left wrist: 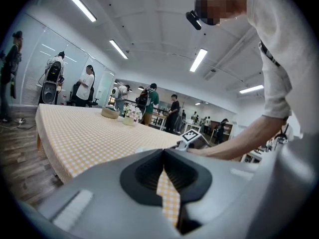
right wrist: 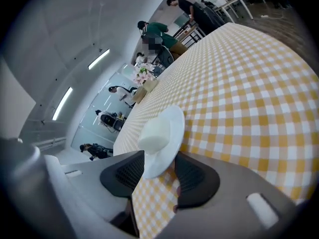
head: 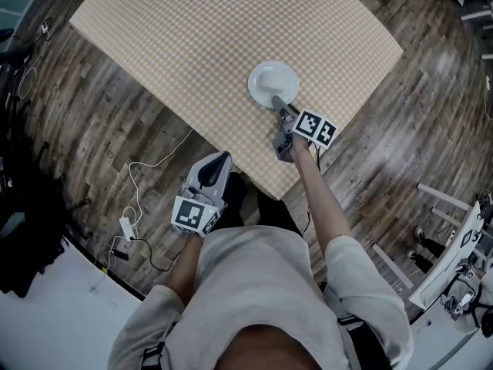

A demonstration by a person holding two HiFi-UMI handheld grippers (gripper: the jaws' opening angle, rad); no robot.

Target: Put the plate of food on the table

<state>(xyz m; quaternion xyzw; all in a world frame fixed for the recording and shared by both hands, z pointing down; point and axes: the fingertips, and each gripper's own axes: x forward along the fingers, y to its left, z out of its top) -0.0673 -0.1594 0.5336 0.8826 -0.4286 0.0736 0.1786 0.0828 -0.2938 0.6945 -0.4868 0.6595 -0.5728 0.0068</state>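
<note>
Plate (head: pixel 271 82) flat on worktop (head: pixel 192 45), rim between spread jaws of right hand-held gripper (head: pixel 280 106); left hand-held gripper (head: pixel 219 160) pressed together, empty.

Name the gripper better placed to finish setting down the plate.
Right. The right gripper straddles the rim of the plate on the table, jaws apart; the left gripper hangs beyond the table's edge, shut.

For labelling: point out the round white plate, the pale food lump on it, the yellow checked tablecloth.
round white plate (head: pixel 261 75), head view, bare inner rim.
pale food lump (right wrist: pixel 155 133), right gripper view, its middle.
yellow checked tablecloth (head: pixel 192 45), head view, bare cloth.
</note>
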